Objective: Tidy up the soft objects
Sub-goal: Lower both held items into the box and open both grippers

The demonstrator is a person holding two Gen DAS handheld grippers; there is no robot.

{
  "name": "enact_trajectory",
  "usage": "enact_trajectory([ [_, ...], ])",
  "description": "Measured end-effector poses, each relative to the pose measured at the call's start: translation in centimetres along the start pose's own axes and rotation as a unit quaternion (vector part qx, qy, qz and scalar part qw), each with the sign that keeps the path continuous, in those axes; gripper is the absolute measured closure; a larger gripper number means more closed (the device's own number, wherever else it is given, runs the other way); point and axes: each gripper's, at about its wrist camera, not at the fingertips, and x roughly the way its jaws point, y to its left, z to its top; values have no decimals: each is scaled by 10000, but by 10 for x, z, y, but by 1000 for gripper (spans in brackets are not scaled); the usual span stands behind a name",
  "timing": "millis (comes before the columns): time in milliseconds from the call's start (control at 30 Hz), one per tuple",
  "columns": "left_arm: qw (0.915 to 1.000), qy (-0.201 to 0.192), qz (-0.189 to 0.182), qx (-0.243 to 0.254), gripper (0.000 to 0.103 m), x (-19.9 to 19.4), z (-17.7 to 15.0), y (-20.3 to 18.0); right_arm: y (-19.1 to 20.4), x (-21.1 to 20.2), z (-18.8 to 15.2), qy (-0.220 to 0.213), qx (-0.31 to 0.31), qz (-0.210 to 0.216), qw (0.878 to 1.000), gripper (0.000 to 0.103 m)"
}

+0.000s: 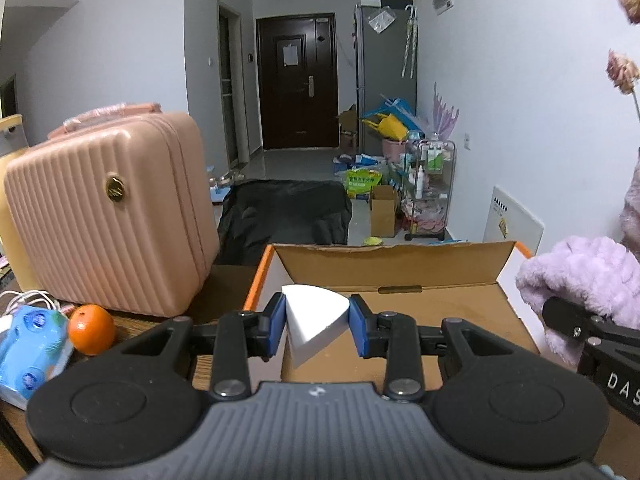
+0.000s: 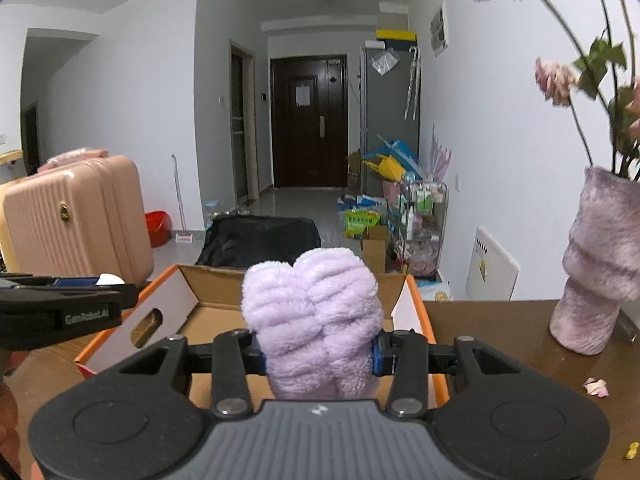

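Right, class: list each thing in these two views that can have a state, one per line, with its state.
left gripper: shut on the white foam wedge
right gripper: shut on the lilac fluffy cloth
cardboard box: open, flaps up
pink suitcase: closed, upright
dark door: shut
flowers: wilted, in the vase

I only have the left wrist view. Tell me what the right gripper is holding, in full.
Observer: A fluffy lilac cloth, bunched up and pinched between the right gripper fingers, above the open cardboard box.
Operator: Report what stands right of that box.
Observer: A fuzzy purple vase on the table, holding wilted pink flowers.
Operator: Check the floor behind the suitcase.
Observer: A red bucket sits against the wall there.
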Motion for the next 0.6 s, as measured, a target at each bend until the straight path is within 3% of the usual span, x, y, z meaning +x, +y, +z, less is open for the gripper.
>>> enact_trajectory([
  [333, 9999, 1, 167, -26, 69, 36, -23, -6, -11, 36, -17, 244, 140, -33, 9996, 62],
  [600, 9999, -26, 5, -119, 69, 41, -29, -6, -15, 52, -28, 292, 208, 1, 9994, 61],
])
